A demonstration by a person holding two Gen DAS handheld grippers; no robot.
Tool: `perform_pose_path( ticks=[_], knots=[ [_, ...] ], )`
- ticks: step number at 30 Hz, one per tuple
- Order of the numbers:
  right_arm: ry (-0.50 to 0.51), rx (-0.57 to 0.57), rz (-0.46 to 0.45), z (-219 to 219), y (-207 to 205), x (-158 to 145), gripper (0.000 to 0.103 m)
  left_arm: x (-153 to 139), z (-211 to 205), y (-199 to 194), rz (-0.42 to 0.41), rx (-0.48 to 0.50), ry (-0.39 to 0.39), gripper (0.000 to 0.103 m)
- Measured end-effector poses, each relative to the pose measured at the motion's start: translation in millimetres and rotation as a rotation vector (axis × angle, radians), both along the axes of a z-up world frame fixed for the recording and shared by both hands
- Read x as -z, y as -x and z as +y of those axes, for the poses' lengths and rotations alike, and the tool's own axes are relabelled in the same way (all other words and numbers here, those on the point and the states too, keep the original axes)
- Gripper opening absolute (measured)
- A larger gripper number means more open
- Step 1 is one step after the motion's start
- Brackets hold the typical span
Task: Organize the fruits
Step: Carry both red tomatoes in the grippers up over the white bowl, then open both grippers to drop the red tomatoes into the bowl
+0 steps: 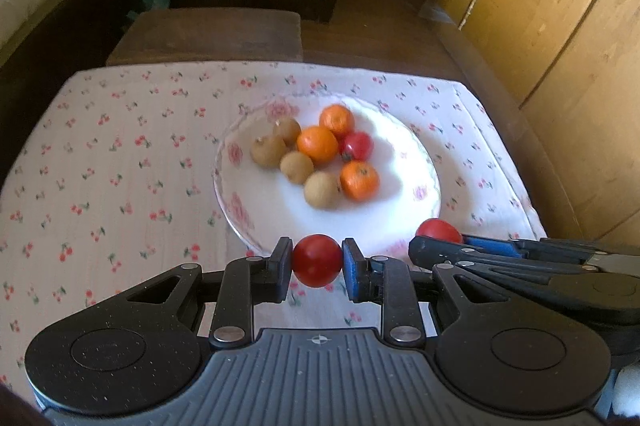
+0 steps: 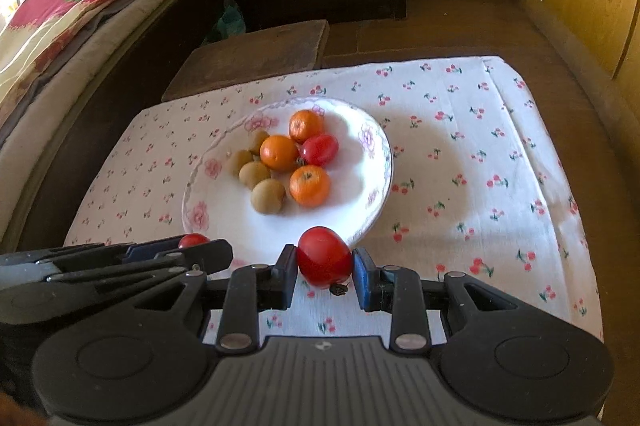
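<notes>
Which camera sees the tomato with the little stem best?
The right wrist view: the stemmed tomato sits front and centre, clamped in the right gripper, stem showing below. The left wrist view shows only its top peeking over that gripper.

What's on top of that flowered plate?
The plate holds three oranges, four small brown fruits and one red tomato, clustered together. The plate's near rim is hidden behind the grippers.

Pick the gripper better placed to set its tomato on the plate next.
Roughly even; slight edge right. The right gripper and left gripper each clamp a tomato at the plate near rim.
</notes>
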State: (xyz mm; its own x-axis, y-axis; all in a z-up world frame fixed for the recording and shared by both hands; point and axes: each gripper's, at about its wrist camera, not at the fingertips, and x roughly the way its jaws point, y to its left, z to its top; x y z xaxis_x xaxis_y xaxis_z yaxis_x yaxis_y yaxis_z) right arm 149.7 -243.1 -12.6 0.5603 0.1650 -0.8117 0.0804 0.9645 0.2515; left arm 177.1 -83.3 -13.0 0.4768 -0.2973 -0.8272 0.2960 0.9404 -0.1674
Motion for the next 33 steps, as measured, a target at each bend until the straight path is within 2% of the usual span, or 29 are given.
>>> perform_pose_path(
  ticks=[12, 27, 33],
  knots=[
    [0.009, 0.0, -0.004, 3.2, -20.8, 6.0, 0.031, 9.1, 1.2, -20.9, 0.012, -0.049, 0.002, 0.033],
    [0.021, 0.004, -0.031, 7.1, -23.8, 2.9, 0.032, 5.7, -0.9, -18.8, -0.015, -0.049, -0.032, 0.034],
    [0.022, 0.008, -0.036, 6.3, -22.8, 1.9, 0.032, 3.7, 0.4, -17.8, -0.021, -0.054, -0.035, 0.038]
  ],
)
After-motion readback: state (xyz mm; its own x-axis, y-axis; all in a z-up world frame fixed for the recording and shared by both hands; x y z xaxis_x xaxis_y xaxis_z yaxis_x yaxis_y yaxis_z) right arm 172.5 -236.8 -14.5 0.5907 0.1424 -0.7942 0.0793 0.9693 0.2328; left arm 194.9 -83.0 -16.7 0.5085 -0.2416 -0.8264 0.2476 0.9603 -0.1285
